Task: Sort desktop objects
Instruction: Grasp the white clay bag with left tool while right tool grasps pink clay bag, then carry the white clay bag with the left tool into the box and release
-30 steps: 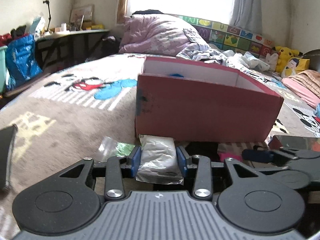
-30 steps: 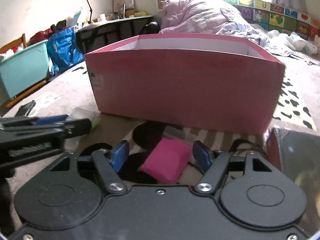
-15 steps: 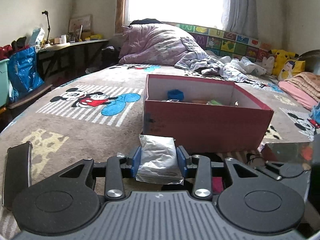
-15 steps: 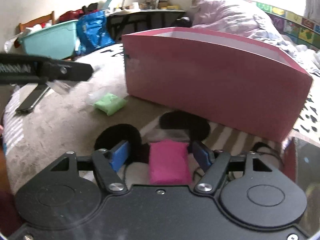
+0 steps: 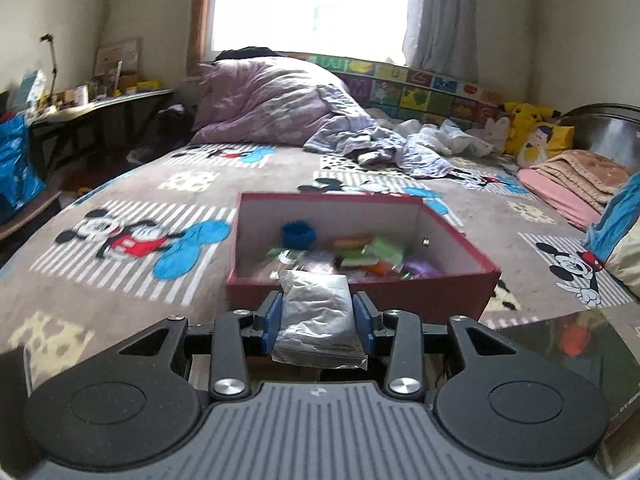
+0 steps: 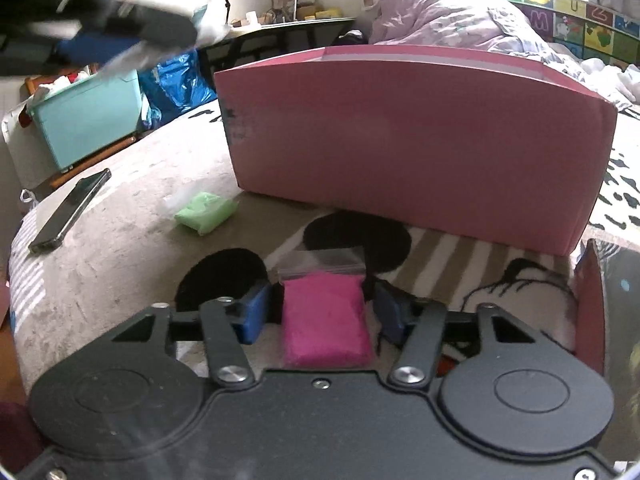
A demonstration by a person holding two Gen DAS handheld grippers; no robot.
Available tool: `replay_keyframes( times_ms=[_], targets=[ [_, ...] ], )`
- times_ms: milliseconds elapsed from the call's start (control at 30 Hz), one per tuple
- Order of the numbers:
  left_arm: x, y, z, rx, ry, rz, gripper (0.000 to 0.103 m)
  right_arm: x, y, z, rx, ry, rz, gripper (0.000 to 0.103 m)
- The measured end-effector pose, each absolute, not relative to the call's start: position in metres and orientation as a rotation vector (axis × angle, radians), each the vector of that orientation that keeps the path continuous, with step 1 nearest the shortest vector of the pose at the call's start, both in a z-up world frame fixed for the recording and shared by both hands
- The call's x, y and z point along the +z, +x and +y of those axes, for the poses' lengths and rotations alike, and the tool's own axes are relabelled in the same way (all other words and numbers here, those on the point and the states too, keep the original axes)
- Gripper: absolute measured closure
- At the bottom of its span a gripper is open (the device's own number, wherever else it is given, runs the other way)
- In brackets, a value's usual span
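My left gripper is shut on a silver-grey packet and holds it high, just before the near wall of the red box, which holds several small coloured items. My right gripper is low on the bed, its jaws open on either side of a pink packet that lies on the blanket, with small gaps to both pads. A green packet lies on the blanket to the left, near the pink box wall. The left gripper shows blurred at the top left of the right wrist view.
A black phone lies at the bed's left edge. A teal bin and a blue bag stand beyond it. A glossy dark sheet lies right of the box. Bedding and plush toys are at the far end.
My left gripper has risen with the silver packet, so the box's inside now shows. My right gripper has moved in around the pink packet and its jaws have narrowed.
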State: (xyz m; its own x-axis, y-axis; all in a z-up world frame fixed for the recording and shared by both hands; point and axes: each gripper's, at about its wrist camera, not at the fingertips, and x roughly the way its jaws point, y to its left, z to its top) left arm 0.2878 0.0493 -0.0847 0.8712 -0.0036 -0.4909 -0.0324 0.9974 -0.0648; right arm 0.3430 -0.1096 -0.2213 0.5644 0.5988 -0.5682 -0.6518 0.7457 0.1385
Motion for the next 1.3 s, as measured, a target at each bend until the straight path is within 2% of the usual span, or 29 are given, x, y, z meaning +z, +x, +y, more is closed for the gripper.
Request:
replay_keyframes(
  times_ms=[200, 267, 500, 800, 1300],
  targets=[
    [-0.069, 0.331, 0.046, -0.018, -0.049, 0.523, 0.066, -0.222, 0.343, -0.108, 0.774, -0.082, 0.641, 0.053],
    [-0.063, 0.347, 0.046, -0.025, -0.038, 0.529, 0.066, -0.221, 0.344, -0.109, 0.785, -0.077, 0.645, 0.061],
    [-0.057, 0.408, 0.041, -0.043, 0.003, 0.586, 0.066, -0.220, 0.344, -0.108, 0.812, -0.057, 0.651, 0.061],
    [-0.076, 0.480, 0.033, -0.043, 0.025, 0.745, 0.066, -0.218, 0.340, -0.106, 0.821, -0.084, 0.652, 0.061],
    [-0.114, 0.552, 0.020, -0.024, 0.078, 0.950, 0.066, -0.217, 0.339, -0.104, 0.836, -0.088, 0.655, 0.061]
  ],
)
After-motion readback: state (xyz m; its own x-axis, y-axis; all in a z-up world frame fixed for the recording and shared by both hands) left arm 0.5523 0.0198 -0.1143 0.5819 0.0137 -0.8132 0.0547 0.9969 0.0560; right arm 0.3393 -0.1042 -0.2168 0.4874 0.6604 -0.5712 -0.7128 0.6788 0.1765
